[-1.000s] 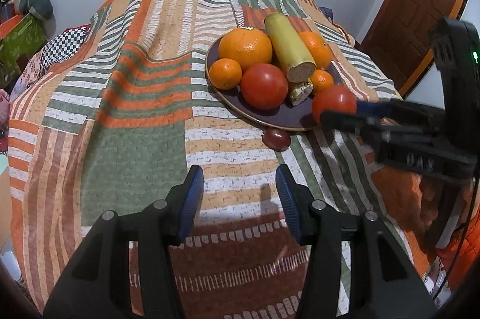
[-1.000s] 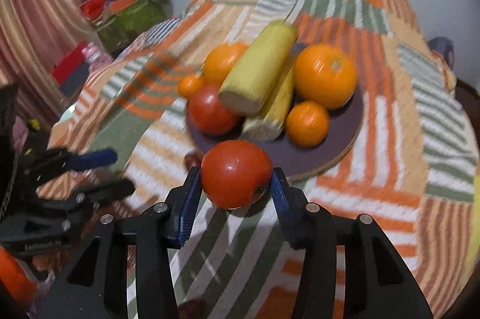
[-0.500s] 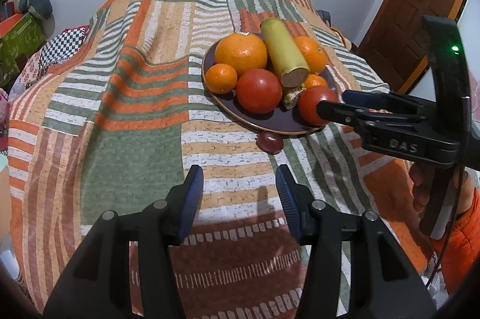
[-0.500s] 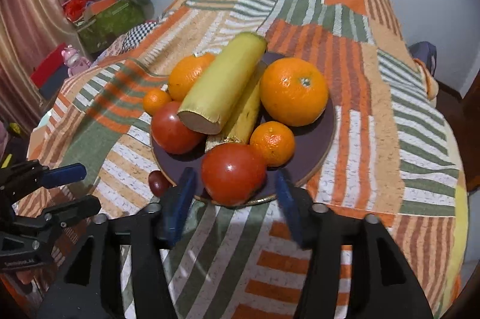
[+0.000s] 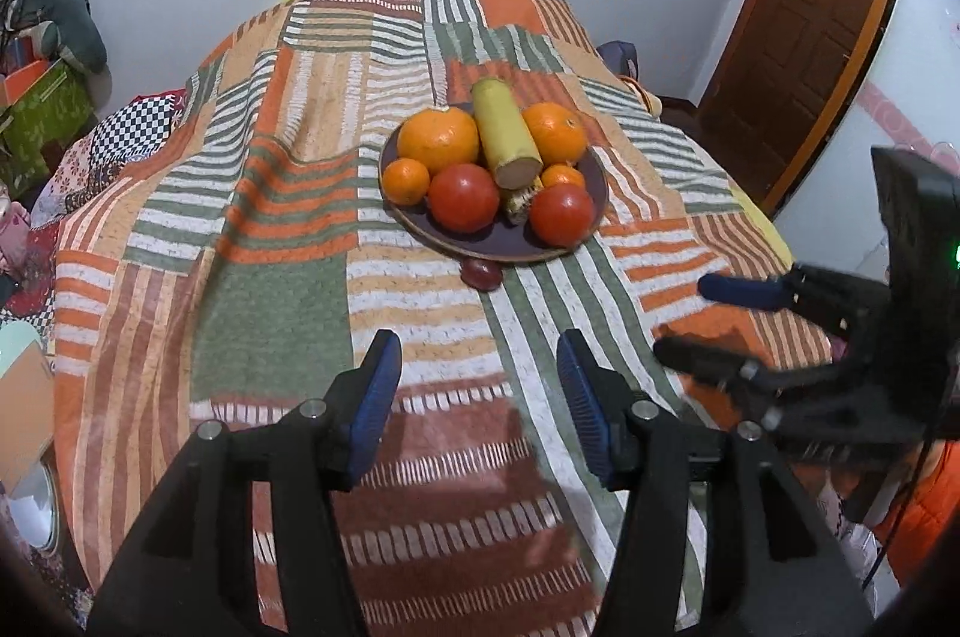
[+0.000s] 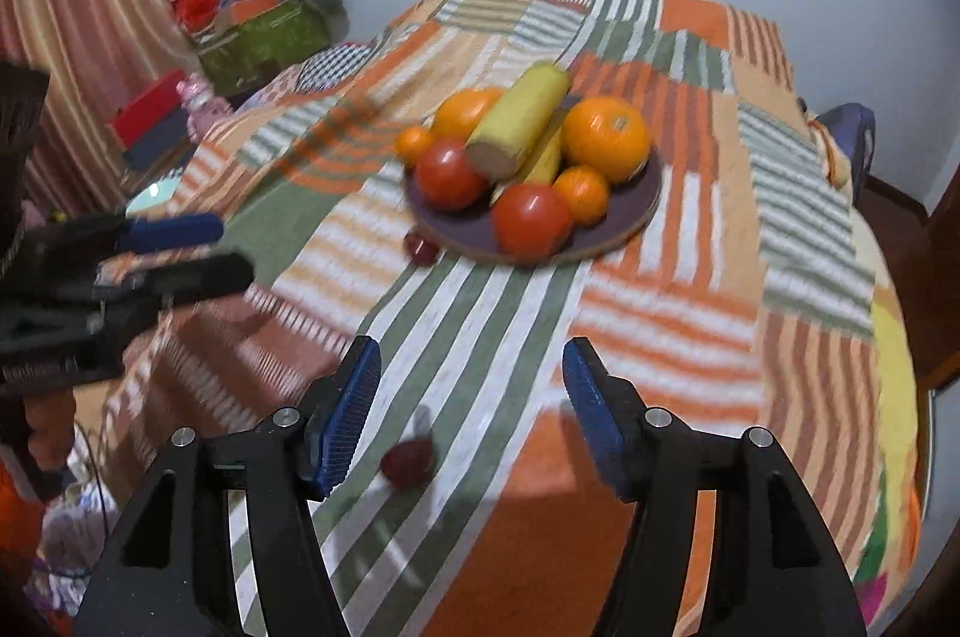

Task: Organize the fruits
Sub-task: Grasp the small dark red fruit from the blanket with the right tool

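A dark round plate (image 5: 480, 247) on the striped patchwork cover holds two large oranges, two small ones, a yellow cylinder-shaped fruit (image 5: 503, 133) and two red tomatoes. The nearer tomato (image 6: 531, 220) rests at the plate's front rim. One small dark red fruit (image 5: 480, 273) lies on the cover against that rim. Another one (image 6: 408, 460) lies close below my right gripper (image 6: 471, 361), which is open and holds nothing. My left gripper (image 5: 477, 355) hovers short of the plate, its jaws opening slightly with nothing between them. Each gripper shows at the edge of the other's view: right gripper (image 5: 690, 319), left gripper (image 6: 228, 247).
The cover slopes away at the sides. A brown wooden door (image 5: 798, 37) stands at the right. A green box (image 6: 264, 37) with clutter, a striped curtain (image 6: 90, 7) and a checkered cloth (image 5: 132, 127) lie to the left. Orange clothing shows at the lower corners.
My right gripper opened, left the tomato on the plate's front rim and drew back from it. My left gripper also pulled back and rose, so the plate looks farther off.
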A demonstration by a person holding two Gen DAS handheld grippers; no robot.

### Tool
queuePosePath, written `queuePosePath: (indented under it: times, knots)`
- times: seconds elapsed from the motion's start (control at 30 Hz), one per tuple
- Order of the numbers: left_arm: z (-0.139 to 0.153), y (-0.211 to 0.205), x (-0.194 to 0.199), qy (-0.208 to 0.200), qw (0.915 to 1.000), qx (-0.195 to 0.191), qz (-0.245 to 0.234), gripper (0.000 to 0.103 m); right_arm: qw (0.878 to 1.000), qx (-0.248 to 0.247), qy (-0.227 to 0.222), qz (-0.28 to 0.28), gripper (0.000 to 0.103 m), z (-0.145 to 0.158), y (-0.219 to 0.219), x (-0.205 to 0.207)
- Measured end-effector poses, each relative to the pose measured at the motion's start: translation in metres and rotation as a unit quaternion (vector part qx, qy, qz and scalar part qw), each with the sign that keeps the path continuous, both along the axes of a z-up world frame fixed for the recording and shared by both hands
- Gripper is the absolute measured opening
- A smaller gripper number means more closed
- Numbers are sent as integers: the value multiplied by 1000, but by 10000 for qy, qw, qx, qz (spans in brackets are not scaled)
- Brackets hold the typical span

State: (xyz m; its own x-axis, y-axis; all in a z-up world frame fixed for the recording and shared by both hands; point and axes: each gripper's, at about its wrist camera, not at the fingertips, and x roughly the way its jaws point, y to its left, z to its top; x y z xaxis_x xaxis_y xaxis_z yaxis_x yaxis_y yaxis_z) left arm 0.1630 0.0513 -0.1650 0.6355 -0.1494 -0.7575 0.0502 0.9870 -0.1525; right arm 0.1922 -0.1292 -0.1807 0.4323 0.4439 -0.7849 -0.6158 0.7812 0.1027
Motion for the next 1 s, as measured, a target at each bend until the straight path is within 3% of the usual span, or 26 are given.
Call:
queuePosePath:
  times: [0.2,0.3,0.4,0.47,0.8,1.0]
  knots:
    - [-12,-5,-10,200,9998,-29,24,54,9991,-111,400,88,59,-31,10,-15]
    - [-20,-6,-12,289,9996,-22,33,54,9983,-179,556,81,44,-45,12,-16]
    - [-27,-9,-11,331,9994,24,-19,54,9988,-176,446,45,33,-44,10,-17]
    - [-29,-11,-7,337,9994,36,-62,51,9985,-27,529,120,20,-42,8,-18]
    - [-36,-18,42,357,9992,72,-176,51,9995,256,160,-111,20,-16,-10,-1]
    - [-52,-21,85,502,9983,216,-213,41,9986,440,42,-287,20,-7,-21,23]
